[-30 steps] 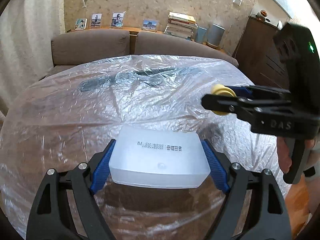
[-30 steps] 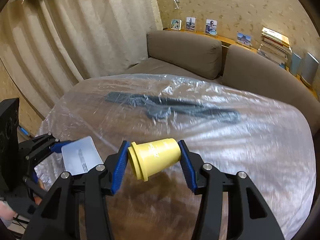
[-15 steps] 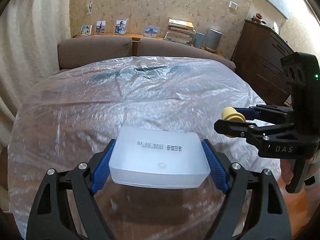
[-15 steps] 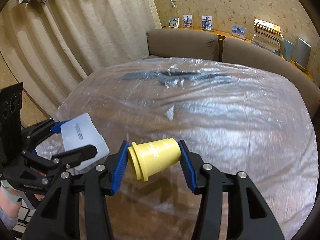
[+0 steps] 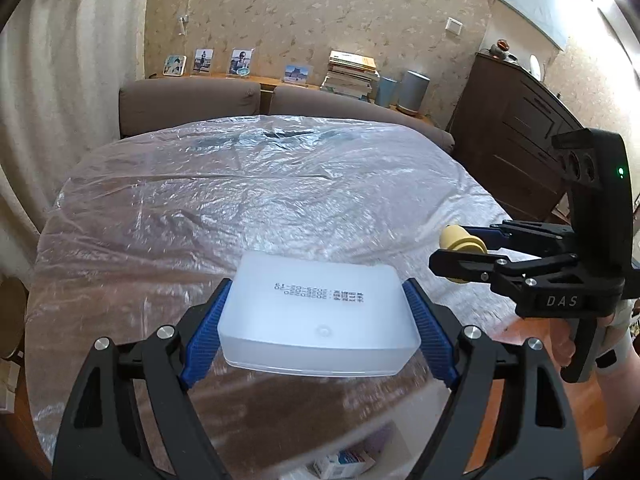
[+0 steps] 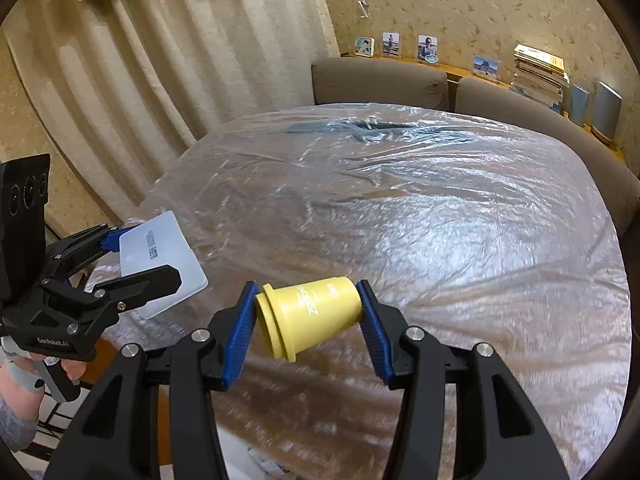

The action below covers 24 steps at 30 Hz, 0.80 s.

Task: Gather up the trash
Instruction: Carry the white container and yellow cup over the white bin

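My left gripper [image 5: 318, 318] is shut on a translucent white plastic box [image 5: 320, 316] with printed dates on its bottom, held upside down above the near edge of the table. My right gripper [image 6: 306, 326] is shut on a yellow plastic cup [image 6: 310, 316] that lies on its side between the blue pads. In the left wrist view the right gripper [image 5: 460, 256] and the cup [image 5: 462, 240] are at the right. In the right wrist view the left gripper [image 6: 132, 256] and the box [image 6: 160, 260] are at the left.
A round table under crinkled clear plastic sheet [image 5: 260, 200] fills both views, with a dark strip [image 6: 360, 126] under the plastic at its far side. A brown sofa [image 5: 188, 104] stands behind, a dark cabinet [image 5: 516, 140] to the right. Boxes [image 5: 344, 460] lie below the table's near edge.
Both grippers have drawn back and up from the table toward its near edge, each still holding its item. The table now looks smaller and farther away in both views.
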Each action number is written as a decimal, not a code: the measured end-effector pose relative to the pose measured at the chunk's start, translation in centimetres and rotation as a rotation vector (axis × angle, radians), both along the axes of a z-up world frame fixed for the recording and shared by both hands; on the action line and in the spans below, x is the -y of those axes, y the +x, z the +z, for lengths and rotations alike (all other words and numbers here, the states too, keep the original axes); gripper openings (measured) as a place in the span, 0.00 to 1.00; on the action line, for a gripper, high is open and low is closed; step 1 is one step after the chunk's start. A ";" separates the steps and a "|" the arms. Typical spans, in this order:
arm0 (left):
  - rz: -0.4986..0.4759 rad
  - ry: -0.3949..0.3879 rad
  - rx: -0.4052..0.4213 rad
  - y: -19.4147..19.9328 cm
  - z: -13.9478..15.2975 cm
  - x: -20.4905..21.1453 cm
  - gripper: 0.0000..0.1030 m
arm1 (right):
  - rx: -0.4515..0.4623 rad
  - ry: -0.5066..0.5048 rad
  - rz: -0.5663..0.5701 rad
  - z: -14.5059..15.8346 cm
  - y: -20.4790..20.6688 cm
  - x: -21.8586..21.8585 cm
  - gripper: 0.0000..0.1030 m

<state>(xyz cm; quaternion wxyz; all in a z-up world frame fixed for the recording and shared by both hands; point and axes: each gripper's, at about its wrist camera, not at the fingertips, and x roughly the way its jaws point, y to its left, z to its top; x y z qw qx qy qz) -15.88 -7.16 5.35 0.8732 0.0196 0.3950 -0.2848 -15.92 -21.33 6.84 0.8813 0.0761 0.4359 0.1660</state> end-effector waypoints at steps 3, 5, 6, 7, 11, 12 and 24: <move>-0.008 0.001 -0.006 -1.3 0.1 -0.4 0.82 | 0.003 0.015 0.012 0.5 -1.4 -0.3 0.48; -0.018 -0.002 -0.013 -2.1 0.2 -0.6 0.82 | 0.005 0.014 0.022 0.7 -2.5 -0.7 0.48; -0.024 0.000 -0.016 -2.7 0.2 -0.7 0.82 | 0.006 0.012 0.025 0.8 -2.9 -0.9 0.48; -0.028 0.001 -0.018 -3.2 0.2 -0.8 0.82 | 0.006 0.012 0.030 0.9 -3.4 -1.0 0.48; -0.048 0.009 -0.025 -5.0 0.2 -1.0 0.82 | -0.001 0.022 0.047 1.3 -5.3 -1.3 0.48; -0.053 0.010 -0.028 -5.6 0.2 -1.1 0.82 | -0.003 0.022 0.052 1.4 -5.9 -1.4 0.48; -0.100 0.036 -0.076 -10.6 -1.4 -0.1 0.82 | -0.050 -0.007 0.107 0.2 -11.5 -2.4 0.48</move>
